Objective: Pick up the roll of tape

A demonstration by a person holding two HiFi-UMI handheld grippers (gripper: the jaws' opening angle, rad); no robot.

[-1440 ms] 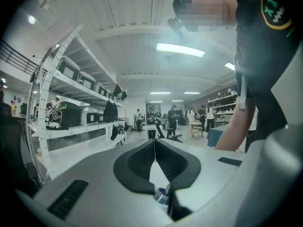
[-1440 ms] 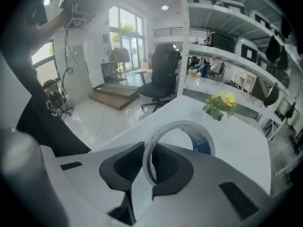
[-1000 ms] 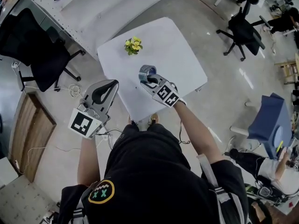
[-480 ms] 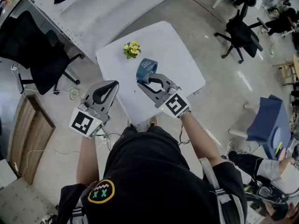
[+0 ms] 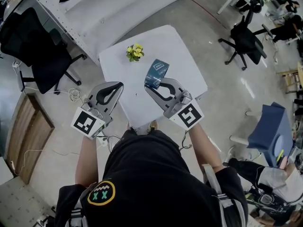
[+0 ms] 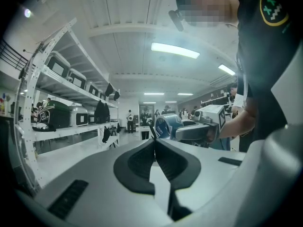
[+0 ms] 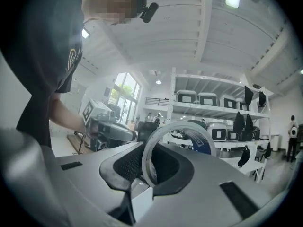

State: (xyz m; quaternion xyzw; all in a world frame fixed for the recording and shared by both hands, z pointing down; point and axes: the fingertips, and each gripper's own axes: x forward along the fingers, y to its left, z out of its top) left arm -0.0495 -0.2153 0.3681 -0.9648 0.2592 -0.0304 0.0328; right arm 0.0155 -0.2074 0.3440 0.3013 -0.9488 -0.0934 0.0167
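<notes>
The roll of tape [image 5: 156,73], blue with a white core, hangs in the air above the white table [image 5: 182,51]. My right gripper [image 5: 155,83] is shut on it, the jaws pinching one side of the ring. In the right gripper view the tape [image 7: 201,144] stands on edge between the pads, at my right gripper [image 7: 149,163]. My left gripper [image 5: 119,84] is shut and empty, held level at the table's left front corner. The left gripper view shows its jaws closed at my left gripper [image 6: 155,144], with the tape [image 6: 165,126] and the right gripper [image 6: 201,129] beyond.
A small bunch of yellow flowers [image 5: 135,52] stands near the table's far left corner. Black office chairs stand at the left [image 5: 33,46] and far right [image 5: 246,34]. A long white bench [image 5: 118,8] runs behind, and shelving with cases [image 7: 213,100] lines a wall.
My right gripper has risen off the table with the tape, swung level and drawn towards the person. The left gripper has stayed put.
</notes>
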